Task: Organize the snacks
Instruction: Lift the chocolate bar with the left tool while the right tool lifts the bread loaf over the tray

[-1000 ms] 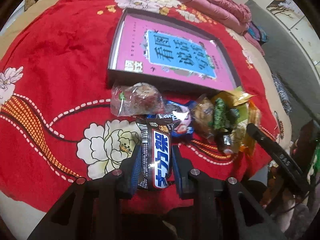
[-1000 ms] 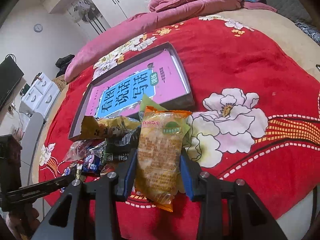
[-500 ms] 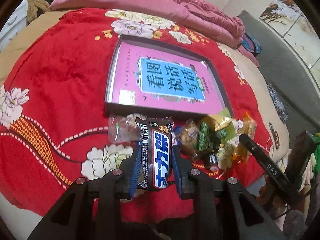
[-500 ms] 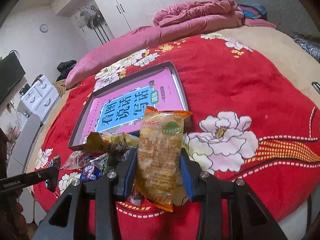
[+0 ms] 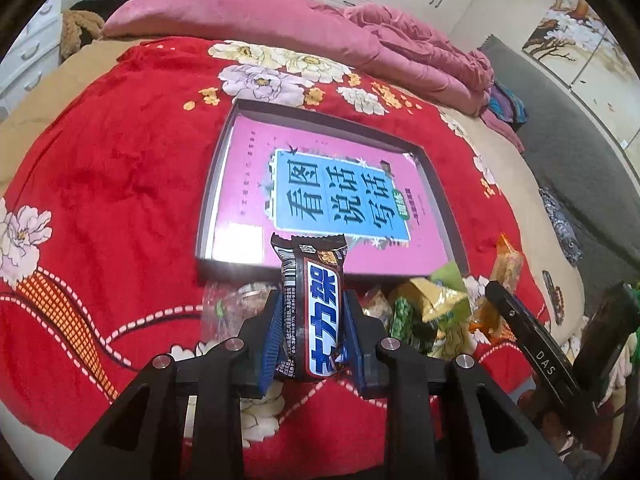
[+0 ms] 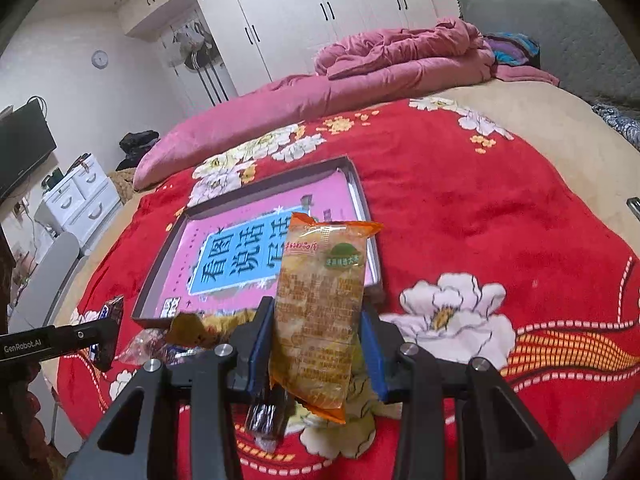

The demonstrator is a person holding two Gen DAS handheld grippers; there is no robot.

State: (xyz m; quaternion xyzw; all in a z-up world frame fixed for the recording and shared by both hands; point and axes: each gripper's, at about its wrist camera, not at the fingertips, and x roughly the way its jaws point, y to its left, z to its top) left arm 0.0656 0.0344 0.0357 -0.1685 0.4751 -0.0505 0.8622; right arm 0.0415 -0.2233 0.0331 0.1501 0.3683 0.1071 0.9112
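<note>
Dark brown wrapper, glossy, with a blue panel and white characters edged in red: the chocolate bar (image 5: 314, 312) stands lengthwise between the blue pads of the left gripper (image 5: 314, 332), clenched on both sides, its crimped top end overlapping the near wall of the tray in the picture. In the right wrist view the same bar shows at the left margin, held clear above the blanket.

Right gripper (image 6: 318, 344) grasps an orange snack packet (image 6: 320, 300): translucent yellow-orange film, pale contents, a round green label near its top, red print beside it, serrated orange seals at both ends. Pads press its two long sides; the lower seal hangs below the jaws. A small dark-wrapped item (image 6: 266, 416) sits just under that gripper; whether it is gripped or lies on the blanket I cannot tell.

Tray (image 5: 440, 200): shallow, dark-walled, rectangular, lying on the red flowered blanket (image 5: 120, 184) toward the middle of the bed. It contains a pink book (image 5: 248, 176) with a blue title block, which fills almost the whole floor. No snack lies in it.

Remaining snacks (image 5: 420, 308) form a loose heap on the blanket just outside the tray's near wall: a clear bag (image 5: 224, 308) at the near left corner, then green, yellow and gold wrappers toward the near right corner.

Pink quilt (image 5: 280, 20) is bunched along the far edge of the bed.
</note>
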